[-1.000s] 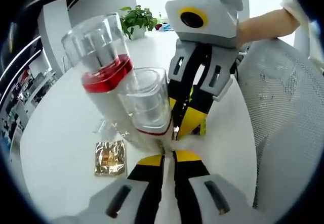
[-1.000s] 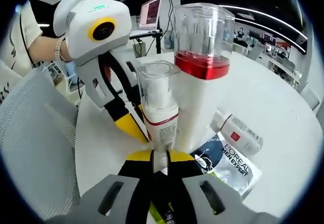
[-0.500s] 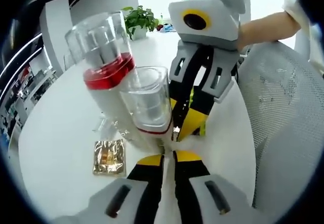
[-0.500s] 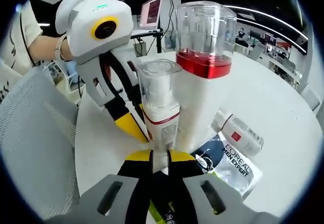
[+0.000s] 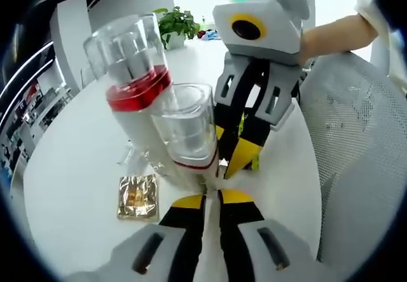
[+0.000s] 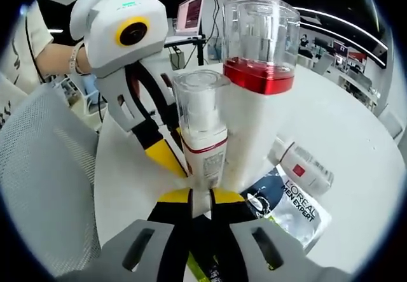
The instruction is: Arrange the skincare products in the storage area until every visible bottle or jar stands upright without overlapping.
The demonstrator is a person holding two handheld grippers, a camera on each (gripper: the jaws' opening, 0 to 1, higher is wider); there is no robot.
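Little has changed since a second ago: both grippers stay where they were, and the two bottles lean only a touch differently in each view. The left gripper (image 5: pixel 212 196) has its jaws pressed together at the foot of the small bottle (image 5: pixel 186 135), seemingly nipping it. The right gripper (image 6: pixel 201 196) likewise has its jaws together at that bottle's (image 6: pixel 202 135) base; whether it grips is hard to tell. The tall bottle (image 5: pixel 130 84), red-banded with a clear cap, stands touching the small one.

The left gripper view shows a gold sachet (image 5: pixel 137 197) on the white table (image 5: pixel 76 167) and a plant (image 5: pixel 173 24) beyond. The right gripper view shows a lying bottle (image 6: pixel 302 166) and a dark sachet (image 6: pixel 286 202) just beside the tall bottle (image 6: pixel 257 84). A mesh chair (image 6: pixel 44 180) crowds the table edge.
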